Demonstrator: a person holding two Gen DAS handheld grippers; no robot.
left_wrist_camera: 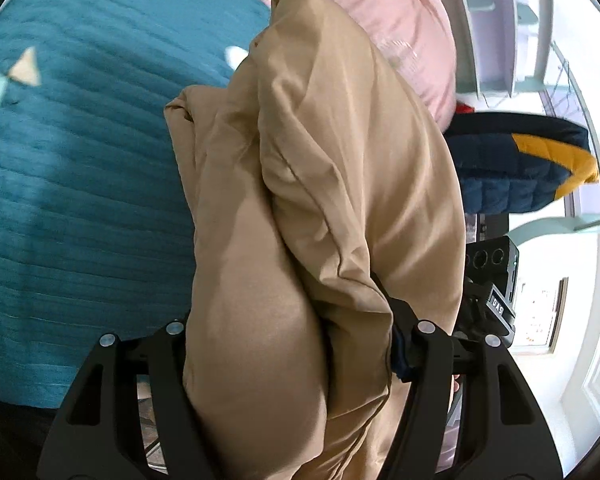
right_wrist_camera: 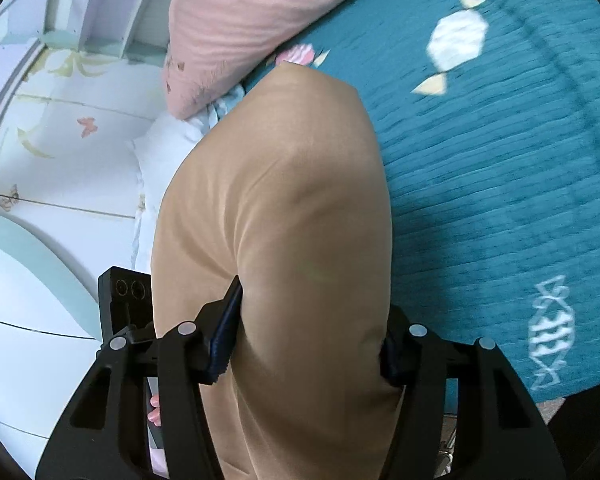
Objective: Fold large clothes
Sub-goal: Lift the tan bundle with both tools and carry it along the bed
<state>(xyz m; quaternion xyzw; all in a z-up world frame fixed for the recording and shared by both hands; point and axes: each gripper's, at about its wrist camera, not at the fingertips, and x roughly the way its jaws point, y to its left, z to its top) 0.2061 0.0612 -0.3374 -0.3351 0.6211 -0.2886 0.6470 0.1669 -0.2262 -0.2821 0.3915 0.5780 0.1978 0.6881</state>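
Note:
A large tan garment [left_wrist_camera: 300,200] hangs bunched and lifted above the teal bedspread [left_wrist_camera: 80,160]. My left gripper [left_wrist_camera: 288,312] is shut on a thick wad of it. The cloth drapes over and hides the left finger, while the right finger [left_wrist_camera: 400,320] presses into the fabric. In the right wrist view the same tan garment [right_wrist_camera: 284,200] bulges up between the jaws. My right gripper [right_wrist_camera: 312,312] is shut on it, both blue-padded fingers [right_wrist_camera: 224,332] squeezing the fold. The two tools hold the cloth side by side.
A pink pillow [left_wrist_camera: 400,20] lies at the bed's head, near a navy and yellow quilted item [left_wrist_camera: 520,160]. The black body of the other tool [left_wrist_camera: 496,280] is close on the right. White furniture with butterfly prints [right_wrist_camera: 60,140] stands beside the bed. The teal bedspread [right_wrist_camera: 500,160] has candy motifs.

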